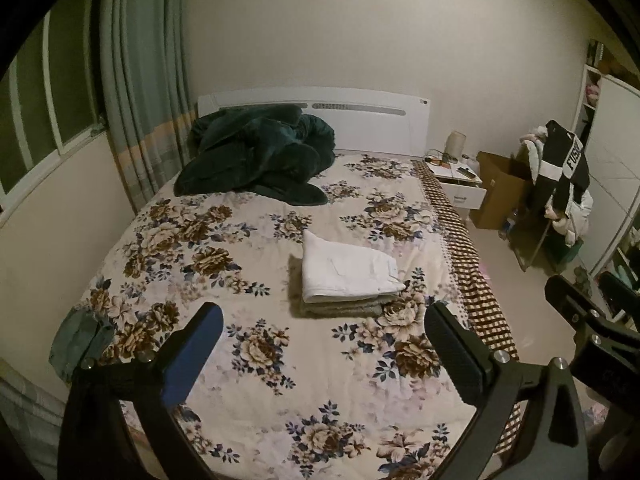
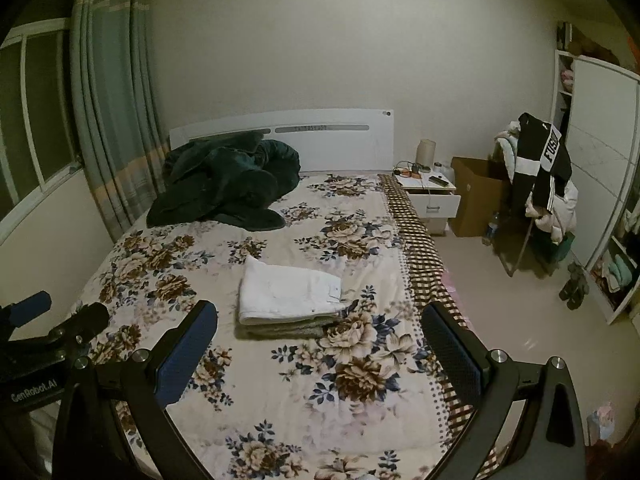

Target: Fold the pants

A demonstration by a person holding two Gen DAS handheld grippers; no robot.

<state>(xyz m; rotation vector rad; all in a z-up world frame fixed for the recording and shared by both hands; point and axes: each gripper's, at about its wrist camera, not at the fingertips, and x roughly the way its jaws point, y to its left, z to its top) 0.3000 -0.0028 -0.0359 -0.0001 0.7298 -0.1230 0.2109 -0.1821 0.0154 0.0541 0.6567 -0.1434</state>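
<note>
White folded pants [image 1: 346, 272] lie on top of a folded grey-beige garment [image 1: 340, 307] in the middle of the floral bed cover [image 1: 248, 360]. They also show in the right wrist view [image 2: 288, 294]. My left gripper [image 1: 324, 354] is open and empty, held above the bed's near part, short of the pile. My right gripper [image 2: 320, 354] is open and empty, also short of the pile. The right gripper shows at the right edge of the left wrist view [image 1: 592, 320], and the left gripper at the left edge of the right wrist view [image 2: 48, 328].
A dark green blanket [image 1: 256, 156] is heaped by the white headboard [image 1: 360, 120]. A bluish-grey cloth [image 1: 80, 340] lies at the bed's left edge. A nightstand [image 1: 460, 184], a cardboard box [image 1: 500, 192], a clothes-laden chair [image 1: 560, 188] and a wardrobe [image 2: 600, 160] stand to the right.
</note>
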